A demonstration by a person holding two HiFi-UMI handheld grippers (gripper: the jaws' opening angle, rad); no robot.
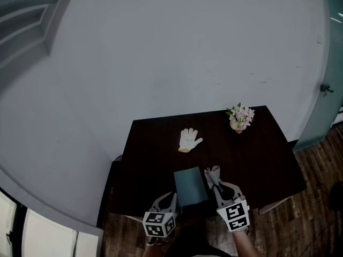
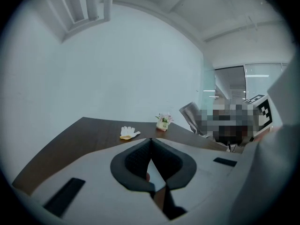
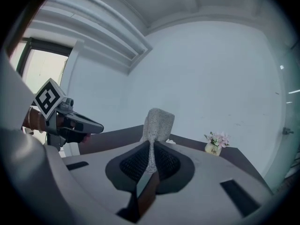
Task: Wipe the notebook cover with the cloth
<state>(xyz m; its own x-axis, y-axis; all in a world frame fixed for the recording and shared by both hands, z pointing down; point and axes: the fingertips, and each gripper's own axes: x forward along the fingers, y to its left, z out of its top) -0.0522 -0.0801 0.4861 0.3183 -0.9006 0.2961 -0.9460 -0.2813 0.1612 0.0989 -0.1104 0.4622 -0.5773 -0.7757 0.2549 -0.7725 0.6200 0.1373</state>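
So the notebook [image 1: 189,186], dark teal cover, lies flat and closed near the near edge of the dark desk [image 1: 268,159], pretty much between the two claws.

The right claw [image 3: 151,142] is clamped on the cloth [image 3: 157,122], a grey knit thing. The pads pinch its lower end and the rest pokes up past the tips in a bunched flap. From the head view, the cloth sits just off the notebook's right edge, up by its far right corner, not over the cover. Can't tell if it brushes the edge or not.

The left claw [image 2: 151,139] is closed too, but on nothing. Its dark pads meet at the tips with no object between them. It sits by the notebook's near left corner, pointing out across the desk toward the far side. Whether it touches the notebook, I can't tell either.

Other stuff on the desk: a white work glove [image 1: 189,140] lies flat around the middle, beyond the notebook's far edge, and a small pot of pink flowers [image 1: 239,118] stands near the far right corner. Both are well apart from the notebook. A plain pale wall [image 1: 161,52] rises behind the desk, with wooden floor [image 1: 321,159] off to the right.
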